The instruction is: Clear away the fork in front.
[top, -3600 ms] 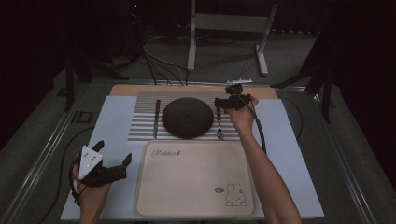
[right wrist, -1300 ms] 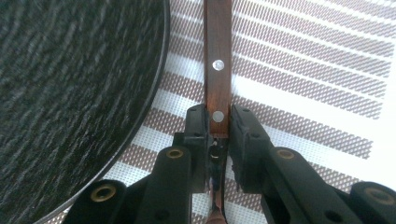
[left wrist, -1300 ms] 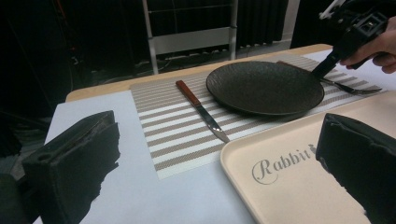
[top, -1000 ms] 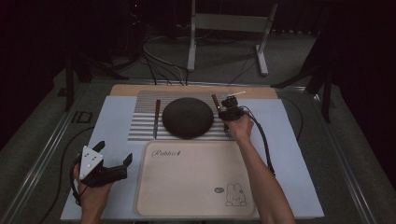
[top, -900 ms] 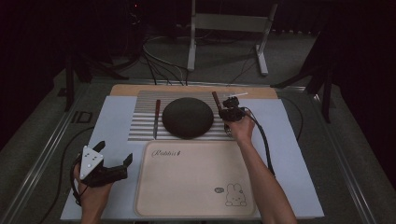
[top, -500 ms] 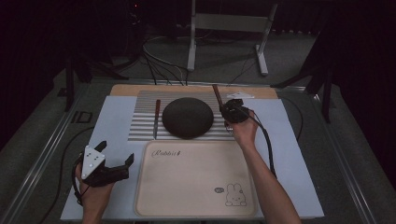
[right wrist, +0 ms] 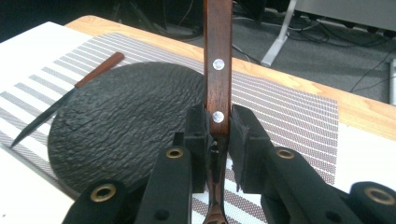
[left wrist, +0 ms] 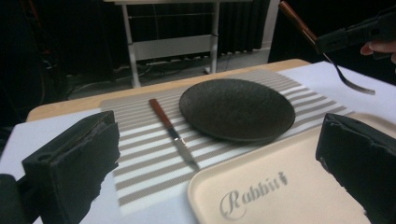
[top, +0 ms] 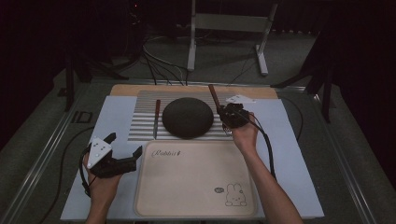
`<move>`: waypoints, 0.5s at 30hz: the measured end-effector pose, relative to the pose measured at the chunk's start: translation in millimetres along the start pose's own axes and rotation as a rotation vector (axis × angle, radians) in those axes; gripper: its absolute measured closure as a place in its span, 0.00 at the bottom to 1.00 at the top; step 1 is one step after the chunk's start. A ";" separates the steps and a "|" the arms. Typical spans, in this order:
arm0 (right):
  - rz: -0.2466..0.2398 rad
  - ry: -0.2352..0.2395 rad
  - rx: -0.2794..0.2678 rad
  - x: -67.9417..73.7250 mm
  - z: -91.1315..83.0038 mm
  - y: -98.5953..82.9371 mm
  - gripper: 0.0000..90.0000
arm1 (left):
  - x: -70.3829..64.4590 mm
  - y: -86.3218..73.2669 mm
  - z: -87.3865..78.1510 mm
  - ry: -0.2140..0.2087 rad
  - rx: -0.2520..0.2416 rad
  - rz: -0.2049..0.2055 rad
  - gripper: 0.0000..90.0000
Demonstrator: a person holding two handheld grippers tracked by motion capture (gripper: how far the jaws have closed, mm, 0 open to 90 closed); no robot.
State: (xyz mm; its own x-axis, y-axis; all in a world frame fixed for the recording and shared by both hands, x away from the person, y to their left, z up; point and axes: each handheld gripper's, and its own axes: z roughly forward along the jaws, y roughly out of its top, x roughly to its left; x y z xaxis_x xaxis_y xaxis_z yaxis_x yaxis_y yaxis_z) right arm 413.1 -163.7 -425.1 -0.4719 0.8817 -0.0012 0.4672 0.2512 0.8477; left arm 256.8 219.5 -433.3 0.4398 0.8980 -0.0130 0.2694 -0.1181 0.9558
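Right gripper [top: 232,116], right of centre in the high view, has its jaws clamped on the wooden handle of a fork [right wrist: 218,65], lifted off the striped mat [top: 142,119] with the handle slanting toward the upper left and the tines [left wrist: 357,86] hanging down. Just left of it lies the dark round plate [top: 187,117], and farther left a wooden-handled knife [top: 156,118]. Below them sits the cream "Rabbit" tray [top: 196,182]. Left gripper [top: 119,158], at lower left, hovers with jaws wide apart beside the tray's corner.

Tray [top: 187,186] top bare, free to pass; plate [top: 187,117] & knife [top: 157,119] block striped mat [top: 140,126].
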 end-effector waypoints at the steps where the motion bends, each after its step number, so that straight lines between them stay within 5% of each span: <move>1: -0.004 0.004 -0.005 1.1 -2.6 0.6 0.87 | -1.1 2.7 2.4 -0.002 -0.001 0.000 0.00; 15: -0.065 0.078 -0.075 33.1 -31.6 -0.5 0.87 | -18.1 43.5 40.7 -0.089 -0.018 0.000 0.00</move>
State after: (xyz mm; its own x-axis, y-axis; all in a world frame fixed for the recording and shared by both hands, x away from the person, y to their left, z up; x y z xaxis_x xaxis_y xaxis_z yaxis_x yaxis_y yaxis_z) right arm 373.6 -147.2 -408.8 -0.5573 0.8301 -0.0184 0.3777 0.2732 0.8847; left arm 295.5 180.9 -403.5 0.5145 0.8566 -0.0388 0.2541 -0.1091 0.9610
